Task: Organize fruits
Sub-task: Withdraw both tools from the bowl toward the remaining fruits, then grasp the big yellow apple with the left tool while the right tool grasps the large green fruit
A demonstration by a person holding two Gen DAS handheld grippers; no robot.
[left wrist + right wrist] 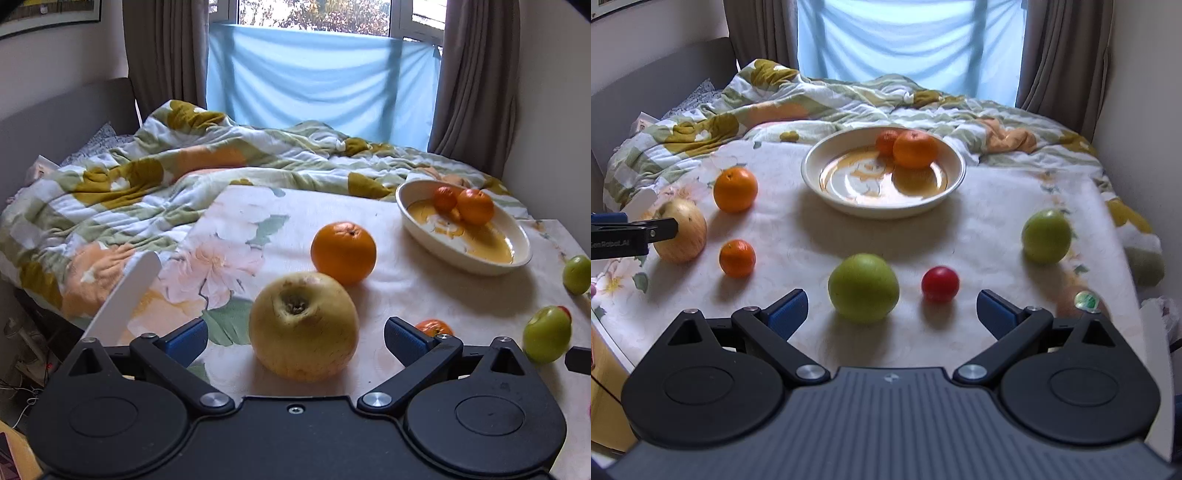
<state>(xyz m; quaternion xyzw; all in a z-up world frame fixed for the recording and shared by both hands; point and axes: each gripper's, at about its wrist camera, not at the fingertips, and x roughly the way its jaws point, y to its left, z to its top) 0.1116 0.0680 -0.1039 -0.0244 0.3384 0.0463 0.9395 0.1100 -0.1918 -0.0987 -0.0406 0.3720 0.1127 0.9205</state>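
My left gripper (293, 338) is open with a yellow apple (303, 326) between its jaws, apart from both pads; the apple also shows in the right wrist view (683, 230). A large orange (343, 252) lies just beyond it. A white bowl (945, 192) holds two oranges (915, 148). My right gripper (892, 308) is open and empty, just behind a green apple (863, 286) and a small red fruit (940, 283). A small orange (737, 257) and another green apple (1046, 236) lie on the floral cloth.
The fruit lies on a table with a floral cloth (990, 206). A bed with a rumpled quilt (147, 177) lies behind it, under a window with a blue sheet. A white chair back (125, 299) stands at the table's left edge.
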